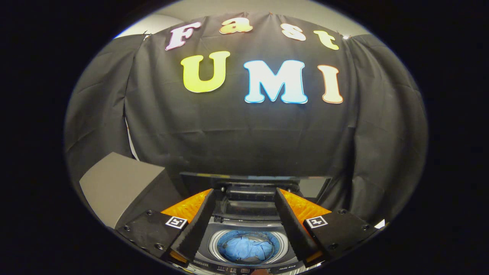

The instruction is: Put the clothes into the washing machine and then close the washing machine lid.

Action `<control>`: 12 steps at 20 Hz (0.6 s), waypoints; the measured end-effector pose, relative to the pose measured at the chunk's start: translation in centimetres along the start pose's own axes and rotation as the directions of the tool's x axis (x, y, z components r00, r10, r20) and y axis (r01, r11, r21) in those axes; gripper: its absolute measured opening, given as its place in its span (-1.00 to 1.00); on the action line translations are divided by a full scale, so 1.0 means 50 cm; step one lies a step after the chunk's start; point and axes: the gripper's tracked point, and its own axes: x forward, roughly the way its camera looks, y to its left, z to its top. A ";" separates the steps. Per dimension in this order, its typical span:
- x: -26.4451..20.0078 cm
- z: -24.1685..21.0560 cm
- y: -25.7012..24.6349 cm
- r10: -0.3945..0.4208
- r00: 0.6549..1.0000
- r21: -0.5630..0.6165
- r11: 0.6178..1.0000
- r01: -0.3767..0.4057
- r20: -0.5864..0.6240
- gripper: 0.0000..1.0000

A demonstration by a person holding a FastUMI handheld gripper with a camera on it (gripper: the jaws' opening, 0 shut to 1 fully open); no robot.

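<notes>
The fingers (244,194) stand apart, holding nothing; at 6 o'clock between them, blue clothes (246,249) lie inside the open washing machine (214,248).

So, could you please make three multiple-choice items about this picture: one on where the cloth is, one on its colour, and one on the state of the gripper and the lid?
1. Where is the cloth?
A. Inside the drum of the washing machine
B. Between the fingertips, held up
C. On the grey box

2. What colour is the cloth?
A. Red
B. Blue
C. White

3. What is the state of the gripper and the lid?
A. Gripper shut on the lid
B. Gripper open, lid down
C. Gripper open, lid raised

Answers:
1 A, the cloth lies in the round drum, seen between the fingers.
2 B, the bundle in the drum is blue.
3 C, the fingers stand wide apart, holding nothing, and the lid stands up behind the drum opening.
</notes>
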 end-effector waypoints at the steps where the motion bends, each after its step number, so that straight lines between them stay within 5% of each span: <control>1: 0.005 0.016 -0.002 -0.002 1.000 0.005 1.000 0.002 0.008 0.93; 12: 0.156 0.088 0.009 0.006 0.999 0.057 0.998 -0.003 -0.047 0.93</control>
